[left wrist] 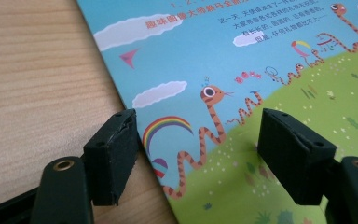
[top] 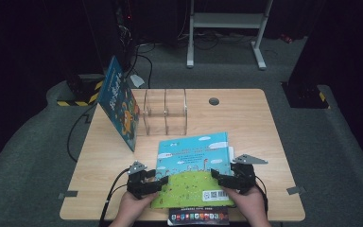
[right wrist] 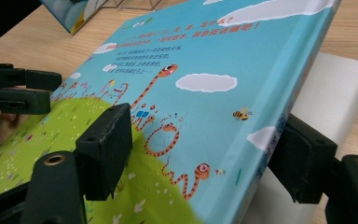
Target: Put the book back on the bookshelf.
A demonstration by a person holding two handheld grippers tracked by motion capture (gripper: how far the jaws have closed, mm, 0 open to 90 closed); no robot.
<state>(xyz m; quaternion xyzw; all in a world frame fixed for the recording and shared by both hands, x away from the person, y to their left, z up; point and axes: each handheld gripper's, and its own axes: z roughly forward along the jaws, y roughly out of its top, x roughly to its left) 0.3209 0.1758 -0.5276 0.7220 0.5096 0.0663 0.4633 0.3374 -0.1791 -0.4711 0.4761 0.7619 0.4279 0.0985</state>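
Observation:
A picture book (top: 194, 161) with a blue sky, green hill and orange snakes on its cover lies at the table's near middle. My left gripper (top: 163, 182) is at its left edge. In the left gripper view (left wrist: 198, 140) the jaws stand wide apart, one beside the edge over the wood and one over the cover (left wrist: 223, 70). My right gripper (top: 216, 176) straddles the book's right edge. In the right gripper view (right wrist: 205, 140) one jaw is over the cover (right wrist: 205, 56) and the other under the spine, with a gap showing. The left gripper (right wrist: 18, 91) shows far off.
A white book or pad (right wrist: 340, 88) lies under the picture book's right side, and a dark book (top: 198, 216) pokes out at the table's front edge. Another blue book (top: 119, 106) leans against a clear divider rack (top: 165, 111) at the back. A grommet (top: 213, 101) sits farther back.

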